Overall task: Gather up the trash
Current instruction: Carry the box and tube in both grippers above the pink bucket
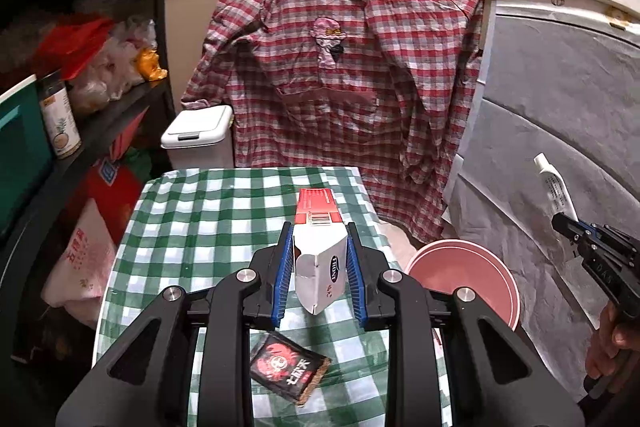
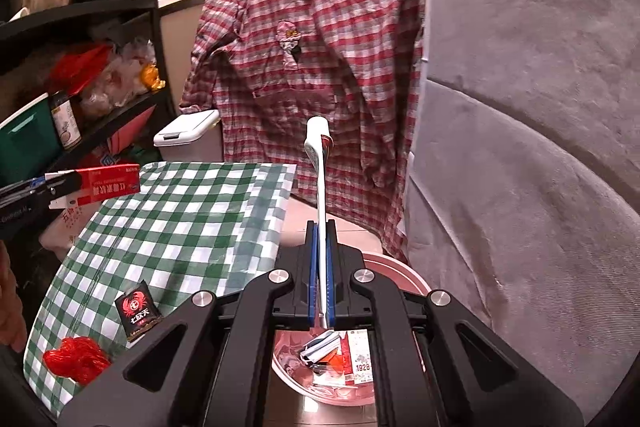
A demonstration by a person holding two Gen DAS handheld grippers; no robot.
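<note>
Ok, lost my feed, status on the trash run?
Left gripper shut on red-white carton. Right gripper shut on flattened tube. Pink bin below, unobstructed.

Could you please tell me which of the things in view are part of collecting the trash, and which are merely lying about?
Part of the job:
- red-and-white carton held in the left gripper
- white tube pinched in the right gripper
- black crab packet
- red wrapper
- pink bin holding trash

Lying about:
- plaid shirt
- white lidded bin
- checked tablecloth
</note>
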